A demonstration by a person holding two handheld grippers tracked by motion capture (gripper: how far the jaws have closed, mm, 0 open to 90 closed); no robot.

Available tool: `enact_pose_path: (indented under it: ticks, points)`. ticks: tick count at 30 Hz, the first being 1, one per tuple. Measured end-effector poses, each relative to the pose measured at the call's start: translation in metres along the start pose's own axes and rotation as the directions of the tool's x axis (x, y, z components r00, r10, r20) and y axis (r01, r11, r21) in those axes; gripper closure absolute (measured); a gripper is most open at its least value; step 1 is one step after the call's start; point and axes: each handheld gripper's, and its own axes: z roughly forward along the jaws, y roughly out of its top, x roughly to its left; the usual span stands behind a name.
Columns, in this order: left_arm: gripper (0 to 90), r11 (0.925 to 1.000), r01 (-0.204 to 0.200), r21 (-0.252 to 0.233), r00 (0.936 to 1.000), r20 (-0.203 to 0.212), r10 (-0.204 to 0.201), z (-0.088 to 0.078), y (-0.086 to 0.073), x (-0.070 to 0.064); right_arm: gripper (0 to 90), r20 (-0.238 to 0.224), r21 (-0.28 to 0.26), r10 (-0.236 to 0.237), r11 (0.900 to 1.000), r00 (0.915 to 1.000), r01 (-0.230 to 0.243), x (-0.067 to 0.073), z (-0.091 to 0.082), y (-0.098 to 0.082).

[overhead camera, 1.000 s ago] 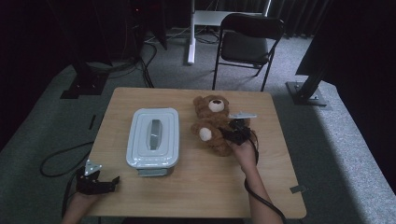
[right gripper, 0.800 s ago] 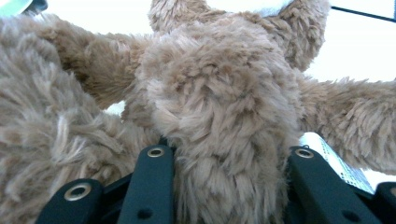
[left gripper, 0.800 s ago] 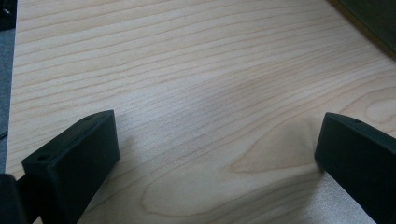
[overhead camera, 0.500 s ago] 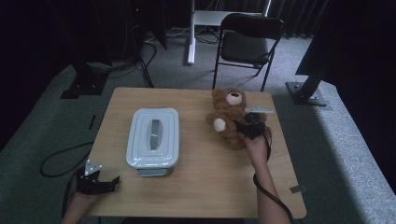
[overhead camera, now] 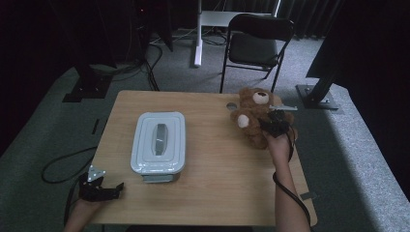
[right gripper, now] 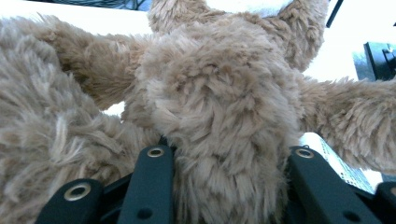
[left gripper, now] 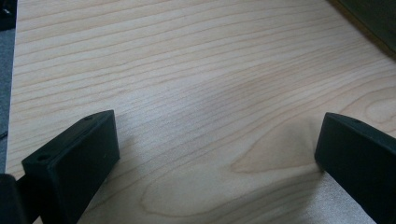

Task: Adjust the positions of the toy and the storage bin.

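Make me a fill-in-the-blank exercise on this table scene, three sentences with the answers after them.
1. The right gripper is shut on the body of a brown ____.
2. The grey box on the table has its ____ on.
3. The left gripper sits at the near left corner with its jaws ____ and nothing between them.

Missing words: teddy bear; lid; open

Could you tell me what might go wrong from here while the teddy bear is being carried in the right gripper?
The right gripper clamps only soft fur on the teddy bear, so it might slip free. The bear hangs near the table's far right edge, so a drop could land on the floor.
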Motion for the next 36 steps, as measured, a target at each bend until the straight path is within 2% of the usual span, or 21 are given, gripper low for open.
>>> enact_pose_path:
  ticks: [3,7,11,15,18,23,26,30,32,34,36]
  points:
    - [0.5,1.0,0.0,0.0,1.0,0.0,0.0,0.0,0.0,0.0,66.3,0.022,0.015,0.017,1.0,0.9996,-0.018,-0.007,0.007,0.0]
    - [0.5,1.0,0.0,0.0,1.0,0.0,0.0,0.0,0.0,0.0,66.3,0.05,0.034,0.017,0.999,0.9986,-0.018,-0.014,0.016,0.001]
    - [0.5,1.0,0.0,0.0,1.0,0.0,0.0,0.0,0.0,0.0,66.1,0.062,0.061,0.025,0.998,0.9978,-0.028,-0.02,0.026,0.001]
    - [0.5,1.0,-0.002,0.001,1.0,0.001,0.002,0.0,0.0,0.0,63.6,0.053,0.108,0.029,0.994,0.9982,-0.034,-0.023,0.037,-0.007]
    - [0.5,1.0,-0.002,0.001,1.0,0.001,0.002,0.0,0.0,0.0,57.6,0.039,0.093,0.049,0.994,0.998,-0.053,-0.027,0.038,-0.014]
    - [0.4,1.0,-0.002,0.001,1.0,0.001,0.002,0.0,0.0,0.0,35.0,0.015,0.102,0.065,0.993,0.9978,-0.067,-0.031,0.036,-0.014]
    - [0.4,1.0,-0.001,0.0,1.0,0.002,0.001,0.0,0.0,0.0,27.8,0.019,0.108,0.09,0.99,0.9957,-0.092,-0.032,0.033,-0.013]
    - [0.4,1.0,-0.002,-0.005,0.9998,0.02,0.003,-0.001,0.0,0.001,18.9,0.022,0.103,0.092,0.99,0.9955,-0.094,-0.032,0.025,-0.01]
    - [0.4,1.0,0.005,-0.007,0.9997,0.022,-0.005,-0.001,0.0,0.001,11.2,0.011,0.104,0.086,0.991,0.9963,-0.086,-0.031,0.021,-0.01]
    - [0.4,0.9999,0.01,-0.007,0.9998,0.018,-0.009,-0.001,0.0,0.001,11.3,-0.018,0.117,0.072,0.991,0.9972,-0.069,-0.03,0.016,-0.008]
    - [0.4,1.0,0.003,0.0,1.0,0.009,-0.003,0.0,0.0,-0.001,11.4,-0.039,0.109,0.072,0.992,0.9966,-0.067,-0.028,0.011,-0.007]
